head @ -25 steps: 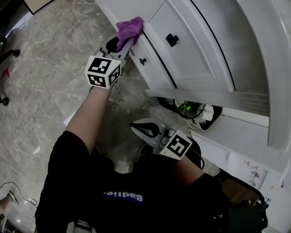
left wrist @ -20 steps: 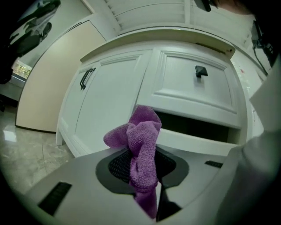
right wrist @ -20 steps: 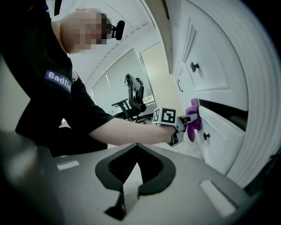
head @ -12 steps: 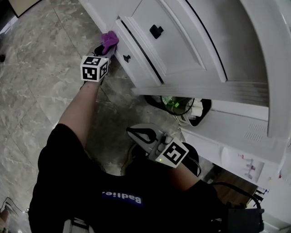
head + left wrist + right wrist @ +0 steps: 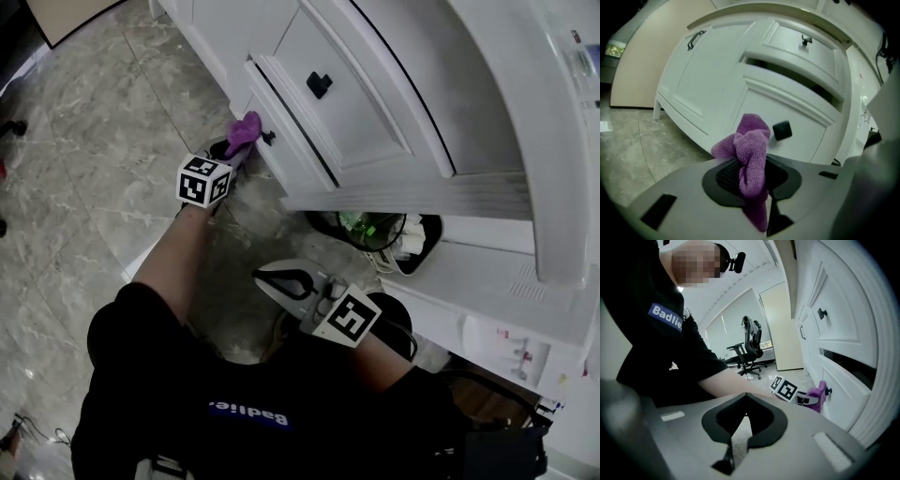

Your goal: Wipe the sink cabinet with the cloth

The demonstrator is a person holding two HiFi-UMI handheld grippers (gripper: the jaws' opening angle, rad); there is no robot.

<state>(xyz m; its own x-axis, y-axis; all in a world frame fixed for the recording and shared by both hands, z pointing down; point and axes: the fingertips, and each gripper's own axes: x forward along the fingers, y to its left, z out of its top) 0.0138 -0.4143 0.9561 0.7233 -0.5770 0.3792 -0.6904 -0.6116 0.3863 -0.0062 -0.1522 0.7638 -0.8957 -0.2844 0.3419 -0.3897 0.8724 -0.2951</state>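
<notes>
The purple cloth [image 5: 246,131] is bunched up and pinched in my left gripper [image 5: 239,148], which is shut on it. It presses against the lower drawer front of the white sink cabinet [image 5: 375,103], right beside a small black knob [image 5: 269,138]. In the left gripper view the cloth [image 5: 751,154] stands up between the jaws of my left gripper [image 5: 752,180], just short of the knob [image 5: 782,130]. My right gripper [image 5: 270,272] is held low against the person's body, shut and empty. The right gripper view also catches the cloth [image 5: 816,397] past my right gripper [image 5: 735,446].
A dark bin [image 5: 380,230] holding a green item and cables sits under the cabinet. The drawer above the wiped one is pulled slightly open [image 5: 787,77]. Grey marble floor [image 5: 84,169] spreads to the left. An office chair [image 5: 749,350] stands far off.
My left gripper has carried the cloth down from the upper drawer edge to the lower drawer front, ending beside its knob. The right gripper has hardly moved.
</notes>
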